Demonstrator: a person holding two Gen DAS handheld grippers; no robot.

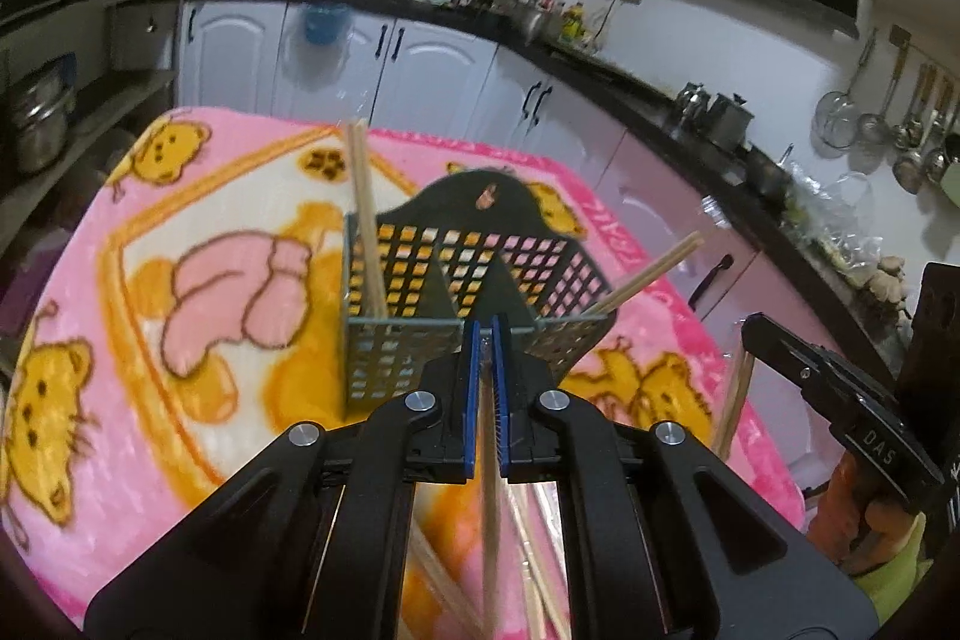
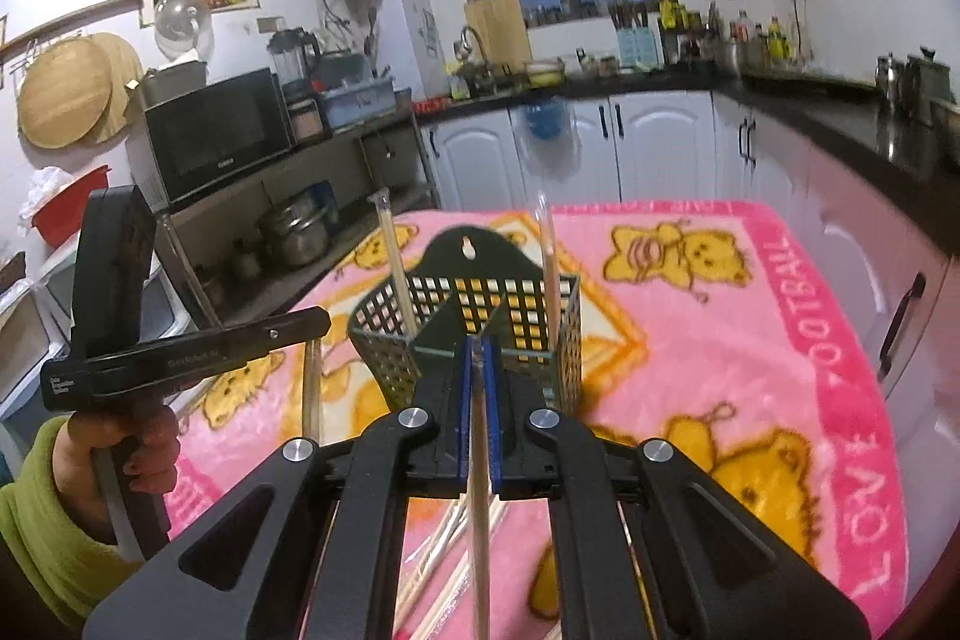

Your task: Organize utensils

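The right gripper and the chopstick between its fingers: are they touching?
Touching. The right wrist view shows the right gripper with blue pads shut on the chopstick, no gap either side.

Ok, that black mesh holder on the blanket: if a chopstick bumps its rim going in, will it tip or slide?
The black mesh holder looks light: perforated walls, only a few chopsticks inside. It stands on a soft pink blanket, so it would probably rock rather than slide. Its tall back plate may make it tip backward.

Both wrist views near shared basket (image 1: 456, 292)
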